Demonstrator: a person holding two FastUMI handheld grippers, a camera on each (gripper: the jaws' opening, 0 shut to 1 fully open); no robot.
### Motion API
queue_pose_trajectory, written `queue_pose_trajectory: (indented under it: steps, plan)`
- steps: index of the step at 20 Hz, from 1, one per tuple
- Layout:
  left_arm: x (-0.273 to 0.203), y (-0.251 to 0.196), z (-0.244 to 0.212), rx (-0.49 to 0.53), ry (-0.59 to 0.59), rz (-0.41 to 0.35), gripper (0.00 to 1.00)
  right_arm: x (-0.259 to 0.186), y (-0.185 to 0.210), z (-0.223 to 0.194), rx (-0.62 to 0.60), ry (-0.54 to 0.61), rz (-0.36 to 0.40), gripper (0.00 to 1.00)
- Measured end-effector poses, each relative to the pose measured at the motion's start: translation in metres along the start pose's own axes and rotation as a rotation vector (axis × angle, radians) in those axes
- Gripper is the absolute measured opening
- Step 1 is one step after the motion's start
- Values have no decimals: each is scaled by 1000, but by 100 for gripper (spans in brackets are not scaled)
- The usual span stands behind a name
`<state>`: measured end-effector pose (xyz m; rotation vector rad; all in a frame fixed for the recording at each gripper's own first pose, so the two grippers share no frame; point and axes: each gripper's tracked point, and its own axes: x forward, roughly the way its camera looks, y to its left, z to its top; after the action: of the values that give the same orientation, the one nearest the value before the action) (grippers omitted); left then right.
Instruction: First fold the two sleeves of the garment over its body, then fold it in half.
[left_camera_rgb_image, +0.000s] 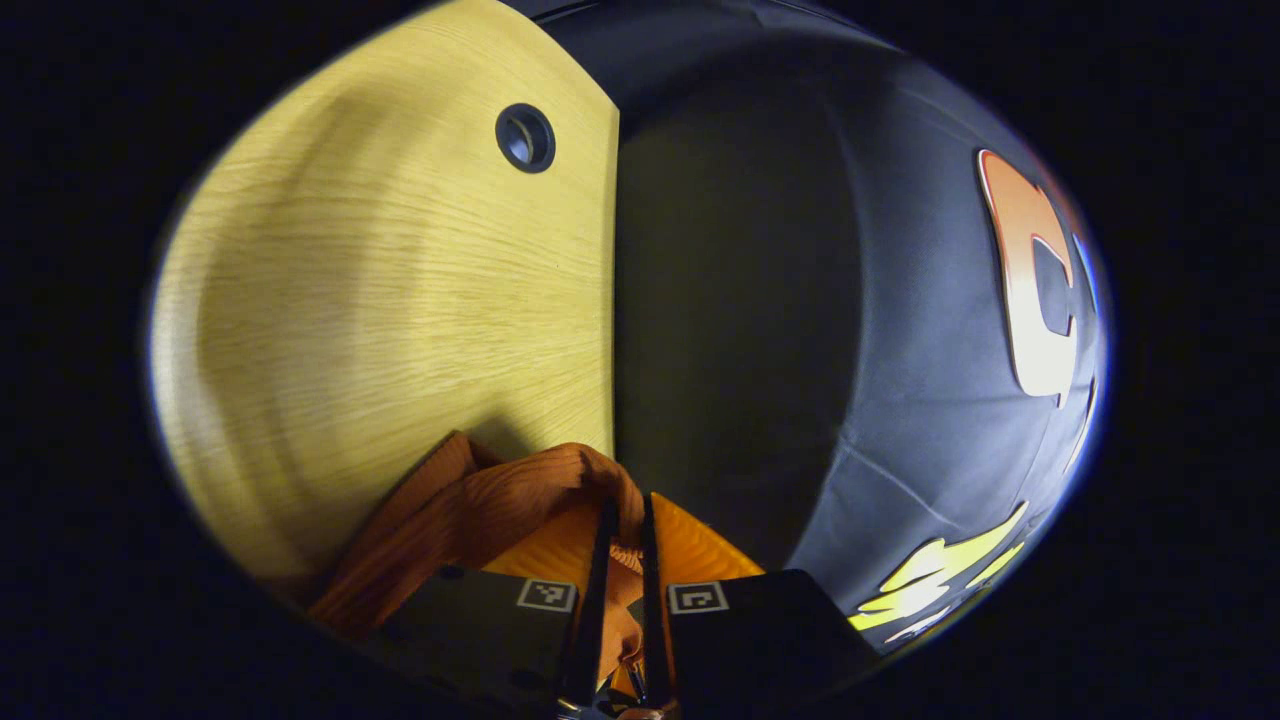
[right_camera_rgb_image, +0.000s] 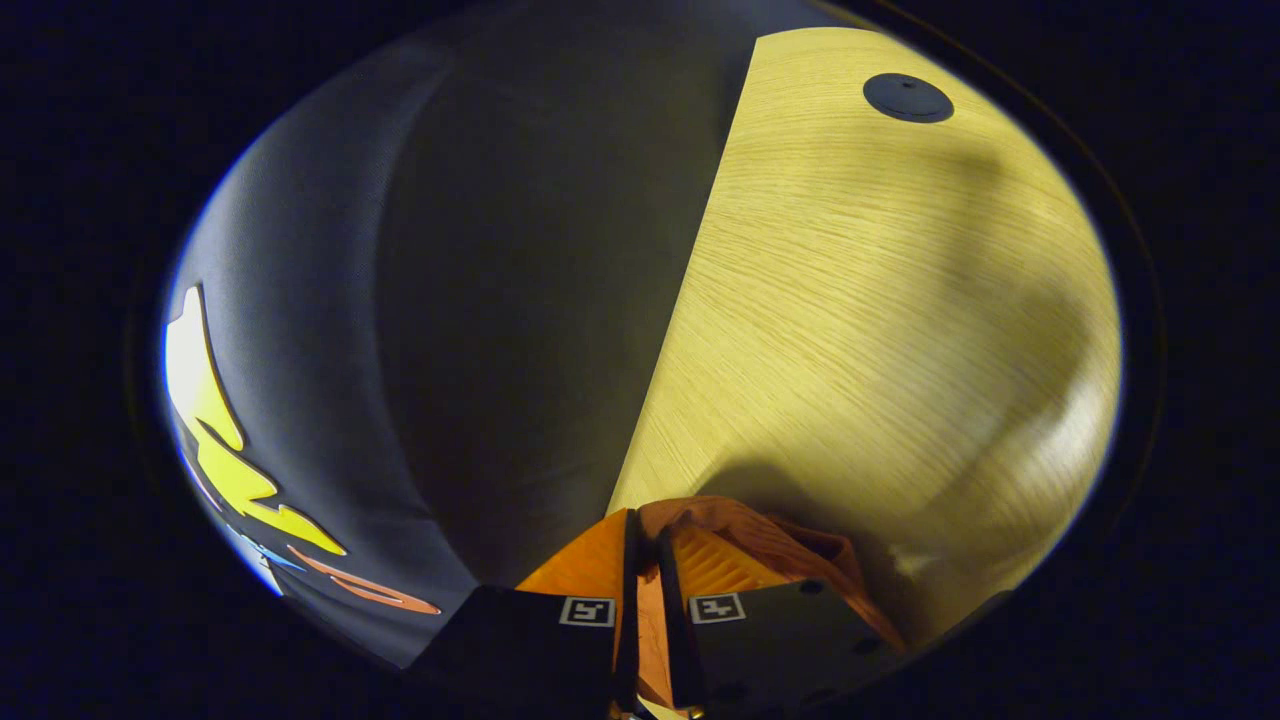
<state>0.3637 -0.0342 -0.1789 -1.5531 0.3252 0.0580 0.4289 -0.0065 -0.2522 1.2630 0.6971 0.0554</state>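
You have the garment (left_camera_rgb_image: 480, 500) pinched in both tools: your left gripper (left_camera_rgb_image: 622, 540) and right gripper (right_camera_rgb_image: 646, 560) each clamp bunched cloth, lifted near the desk (left_camera_rgb_image: 400, 300) edge. Sleeve folds can't be judged; this looks like the halving fold under way.

Ribbed orange garment (left_camera_rgb_image: 480, 510), pale woodgrain table (left_camera_rgb_image: 400, 300)

The left gripper (left_camera_rgb_image: 622, 560) and right gripper (right_camera_rgb_image: 648, 590) bear square black-and-white markers.
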Motion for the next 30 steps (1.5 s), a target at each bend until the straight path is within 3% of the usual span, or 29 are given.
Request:
queue_pose_trajectory:
  steps: [1,2,3,4,5,6,7,8,9,11,12,13,14,17,20,23,25,26,27,28,30]
  plan:
    - [-1,-8,6,-27,-24,-25,24,-1,6,-2,16,11,24,16]
    - [-1,-15,11,-53,-38,-54,39,-1,13,-3,24,13,39,26]
    - [0,-18,8,-39,-28,-51,31,-3,16,-2,27,6,44,36]
    - [1,-14,3,-2,-11,-26,55,-6,21,-2,33,-1,60,34]
    - [2,-15,-2,18,2,-14,60,-12,27,1,36,-8,60,47]
    - [0,-19,-2,19,7,-22,77,-14,29,3,35,-20,47,60]
    - [-2,-28,-3,24,11,-31,66,-16,32,3,29,-27,35,73]
    - [-6,-36,-6,42,13,-41,69,-21,37,-1,19,-18,36,86]
    - [-10,-40,-11,79,21,-32,71,-26,41,-8,7,-6,23,80]
    - [-26,-58,-23,189,49,1,89,-50,64,-23,-65,13,10,89]
    - [-44,-77,-28,302,48,-4,98,-63,79,-30,-143,-7,8,85]
    - [-61,-95,-31,420,36,-8,98,-76,91,-37,-246,-36,-12,85]
    - [-83,-117,-36,587,15,-11,98,-86,99,-41,-368,-76,-43,93]
    - [-140,-163,-43,1043,-74,26,98,-130,125,-70,-727,-135,-123,93]
    - [-189,-186,-49,1335,-177,77,98,-175,153,-97,-1046,-259,-175,98]
    - [-232,-191,-76,1423,-190,89,98,-191,170,-109,-1279,-503,-221,98]
    - [-255,-184,-90,1428,-192,82,98,-197,179,-120,-1368,-668,-191,98]
    - [-268,-184,-96,1431,-198,75,98,-204,181,-119,-1406,-730,-199,92]
    - [-280,-184,-101,1438,-213,68,98,-212,186,-127,-1438,-772,-197,96]
    - [-291,-184,-106,1455,-220,59,98,-217,189,-135,-1458,-795,-200,92]
    - [-315,-182,-122,1479,-215,43,98,-226,189,-141,-1451,-804,-188,94]
